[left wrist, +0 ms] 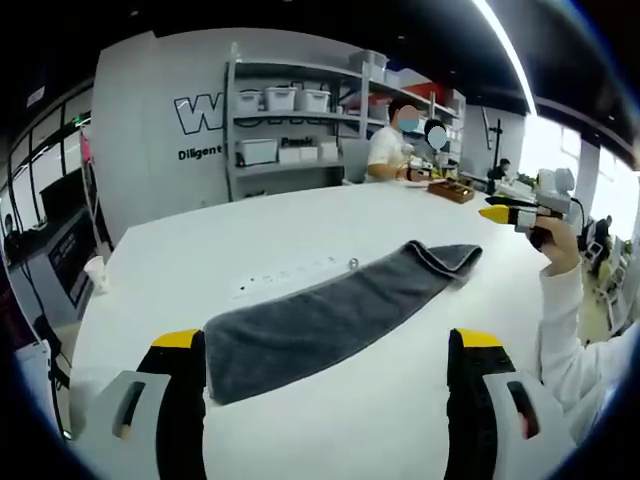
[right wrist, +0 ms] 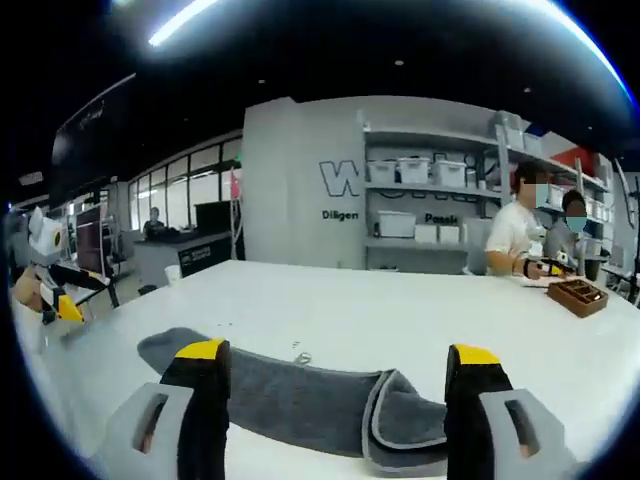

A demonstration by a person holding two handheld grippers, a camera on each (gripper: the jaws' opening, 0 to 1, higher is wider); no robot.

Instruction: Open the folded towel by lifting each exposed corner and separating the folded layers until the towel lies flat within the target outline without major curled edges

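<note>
Barely begun: grey towel (left wrist: pixel 330 315) still folded into a long strip, frame centre on white table (left wrist: pixel 250 245), far end curled. Left gripper (left wrist: pixel 330 400) and right gripper (right wrist: pixel 335 400) spread wide, holding nothing.

A wide white surface (left wrist: pixel 300 240) stretches ahead. Beyond it a grey wall (right wrist: pixel 290 190) carries dark lettering, with metal shelving (left wrist: pixel 290 110) holding white bins beside it. Ceiling strip lights (left wrist: pixel 510 50) glow overhead; windows (right wrist: pixel 180 185) line one side.
</note>
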